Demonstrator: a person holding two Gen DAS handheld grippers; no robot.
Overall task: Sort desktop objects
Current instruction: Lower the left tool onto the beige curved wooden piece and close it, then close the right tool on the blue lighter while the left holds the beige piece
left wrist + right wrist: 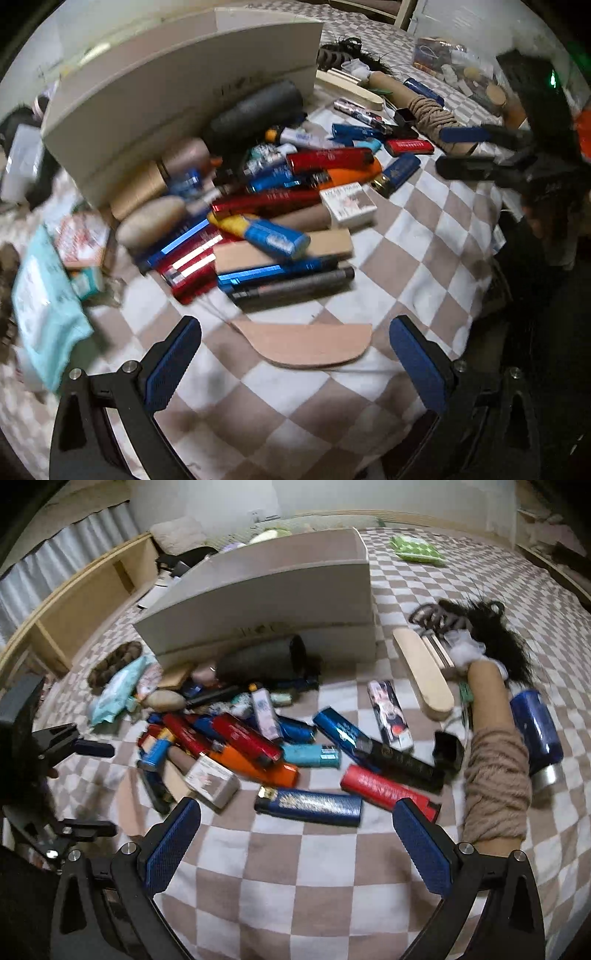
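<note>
A heap of lighters, pens and small boxes (266,206) lies on the checkered cloth in front of a white box (177,92). My left gripper (295,354) is open, low over the cloth, with a flat pink insole-shaped piece (310,343) between its fingers and untouched. In the right wrist view my right gripper (297,840) is open just short of a dark blue lighter (310,806) and a red lighter (388,792). The same heap (236,746) and white box (273,590) lie beyond. Nothing is held by either gripper.
A cardboard tube wound with beige cord (495,771) lies at the right beside a blue bottle (539,731), a wooden shoehorn-like piece (424,675) and black hair clips (461,616). A pale blue packet (44,306) lies at the left. Bare checkered cloth (295,886) spreads in front.
</note>
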